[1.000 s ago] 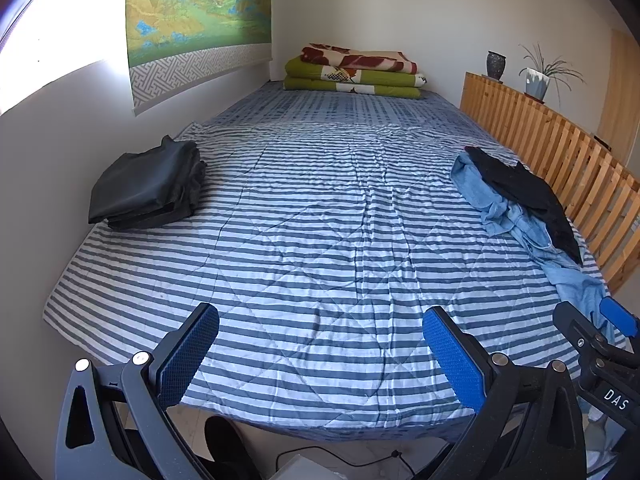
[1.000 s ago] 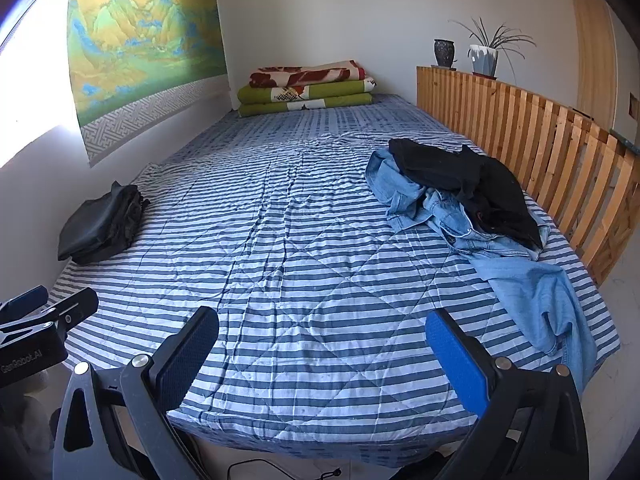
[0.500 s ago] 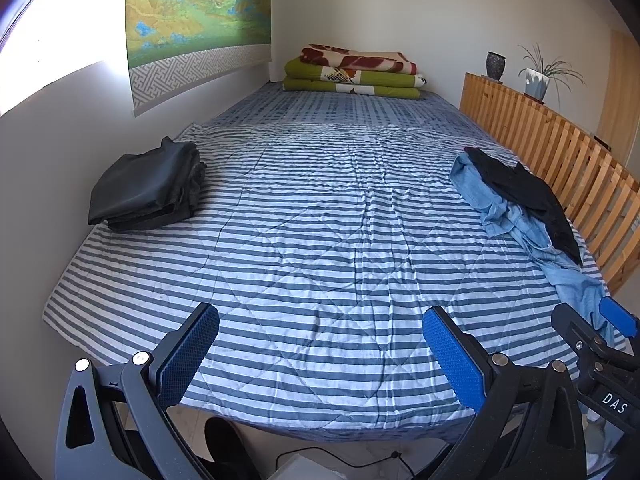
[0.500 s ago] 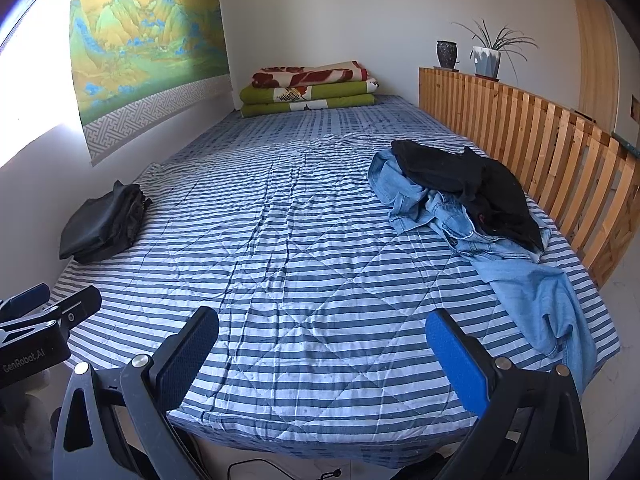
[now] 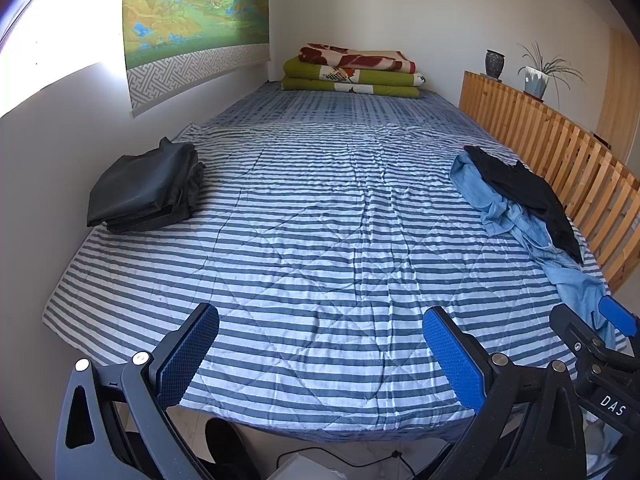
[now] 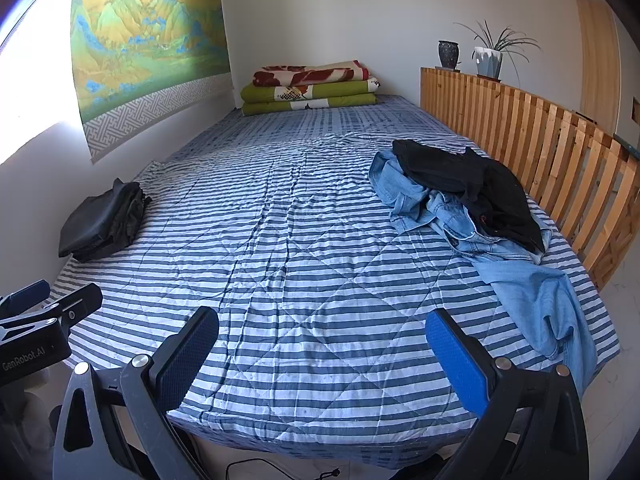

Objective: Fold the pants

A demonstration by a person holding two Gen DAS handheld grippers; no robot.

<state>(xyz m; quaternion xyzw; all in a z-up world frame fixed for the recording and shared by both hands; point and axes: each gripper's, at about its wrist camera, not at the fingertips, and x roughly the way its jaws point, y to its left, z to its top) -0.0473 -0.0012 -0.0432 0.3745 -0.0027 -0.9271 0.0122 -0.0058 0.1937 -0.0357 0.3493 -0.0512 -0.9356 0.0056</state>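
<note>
Crumpled light blue jeans (image 6: 516, 268) lie along the right side of the striped bed (image 6: 304, 248), with a black garment (image 6: 472, 188) heaped on top of them. The same jeans (image 5: 516, 216) and black garment (image 5: 524, 196) show at the right in the left wrist view. A folded black pair of pants (image 5: 144, 188) rests by the left wall, also seen as the folded pile (image 6: 100, 224) in the right wrist view. My left gripper (image 5: 320, 344) and right gripper (image 6: 320, 348) both hover open over the near edge of the bed, holding nothing.
A slatted wooden rail (image 6: 552, 152) runs along the bed's right side, with a vase and a potted plant (image 6: 488, 56) on it. Folded blankets (image 6: 312, 88) are stacked at the far end. A landscape hanging (image 6: 140, 48) covers the left wall. A cable lies on the floor below.
Both grippers have shifted very slightly; the view is almost the same. Nothing on the bed has moved.
</note>
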